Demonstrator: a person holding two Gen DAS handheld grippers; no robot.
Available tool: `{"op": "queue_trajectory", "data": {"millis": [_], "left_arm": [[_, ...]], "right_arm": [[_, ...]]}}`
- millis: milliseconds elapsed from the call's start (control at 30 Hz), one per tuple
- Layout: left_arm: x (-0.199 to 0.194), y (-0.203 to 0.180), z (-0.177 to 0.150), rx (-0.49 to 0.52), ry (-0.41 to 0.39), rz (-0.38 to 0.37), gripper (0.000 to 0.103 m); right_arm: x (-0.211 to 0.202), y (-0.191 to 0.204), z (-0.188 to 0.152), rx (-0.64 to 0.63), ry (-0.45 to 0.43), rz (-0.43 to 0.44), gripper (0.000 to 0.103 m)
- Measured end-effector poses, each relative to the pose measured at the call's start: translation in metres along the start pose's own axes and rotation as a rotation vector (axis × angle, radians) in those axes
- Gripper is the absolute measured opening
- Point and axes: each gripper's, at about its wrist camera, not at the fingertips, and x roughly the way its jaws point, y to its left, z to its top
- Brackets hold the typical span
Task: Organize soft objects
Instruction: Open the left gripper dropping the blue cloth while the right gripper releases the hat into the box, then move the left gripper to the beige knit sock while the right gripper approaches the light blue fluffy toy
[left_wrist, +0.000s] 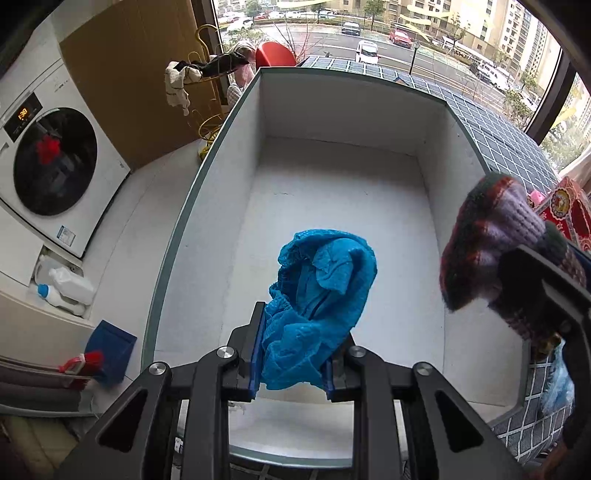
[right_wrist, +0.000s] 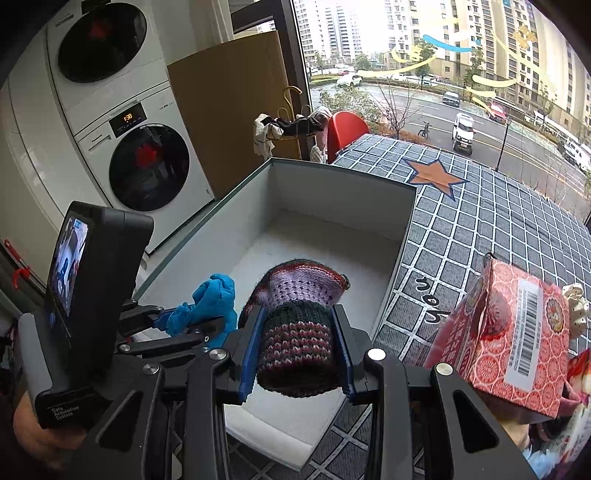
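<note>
My left gripper is shut on a blue crumpled cloth and holds it over the open white box. The cloth also shows in the right wrist view, left of my right gripper. My right gripper is shut on a striped knit hat in dark red, purple and black, held over the near right part of the white box. In the left wrist view the hat hangs at the box's right wall.
The box stands on a grey checked blanket with an orange star. A red patterned carton sits at its right. Stacked washing machines, a brown cardboard sheet and a yellow rack with clothes stand to the left. Bottles lie on the floor.
</note>
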Motion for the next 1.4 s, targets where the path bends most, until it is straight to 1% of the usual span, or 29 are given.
{"op": "queue_trajectory", "data": {"millis": [367, 500, 567, 633, 800, 833, 867, 933, 967, 1033, 1067, 1267, 1400], "left_arm": [[0.006, -0.002, 0.008, 0.008, -0.001, -0.003, 0.027], [0.007, -0.003, 0.013, 0.012, -0.003, -0.008, 0.027], [0.008, -0.004, 0.016, 0.013, -0.005, -0.011, 0.030], [0.011, -0.004, 0.020, 0.012, -0.002, -0.017, 0.030], [0.014, -0.005, 0.031, 0.009, -0.002, -0.027, 0.030], [0.013, -0.005, 0.033, 0.003, -0.006, -0.027, 0.034], [0.012, -0.004, 0.036, -0.004, -0.006, -0.025, 0.050], [0.009, -0.004, 0.038, -0.007, -0.012, -0.049, 0.064], [0.005, -0.005, 0.037, -0.002, -0.029, -0.044, 0.072], [-0.001, -0.008, 0.035, 0.016, -0.064, -0.014, 0.079], [-0.005, -0.008, 0.034, 0.023, -0.076, -0.014, 0.080], [-0.024, 0.000, 0.027, -0.015, -0.122, -0.090, 0.079], [-0.043, -0.004, 0.015, -0.010, -0.156, -0.144, 0.079]], "right_arm": [[0.013, -0.006, 0.020, 0.009, 0.007, -0.014, 0.037], [0.019, -0.007, 0.033, 0.008, 0.005, -0.020, 0.037], [0.022, -0.008, 0.038, 0.012, 0.007, -0.021, 0.037], [0.026, -0.010, 0.045, 0.021, 0.010, -0.021, 0.037], [0.040, -0.011, 0.064, 0.016, 0.021, -0.045, 0.037], [0.041, -0.012, 0.068, 0.017, 0.018, -0.052, 0.037], [0.042, -0.013, 0.072, 0.021, 0.010, -0.057, 0.037], [0.037, -0.015, 0.080, 0.031, -0.010, -0.062, 0.038], [0.033, -0.016, 0.082, 0.036, -0.028, -0.061, 0.040], [0.021, -0.017, 0.084, 0.039, -0.066, -0.073, 0.063], [0.013, -0.018, 0.082, 0.040, -0.086, -0.083, 0.066], [-0.029, -0.028, 0.059, 0.064, -0.154, -0.108, 0.066], [-0.064, -0.041, 0.026, 0.077, -0.177, -0.138, 0.066]]}}
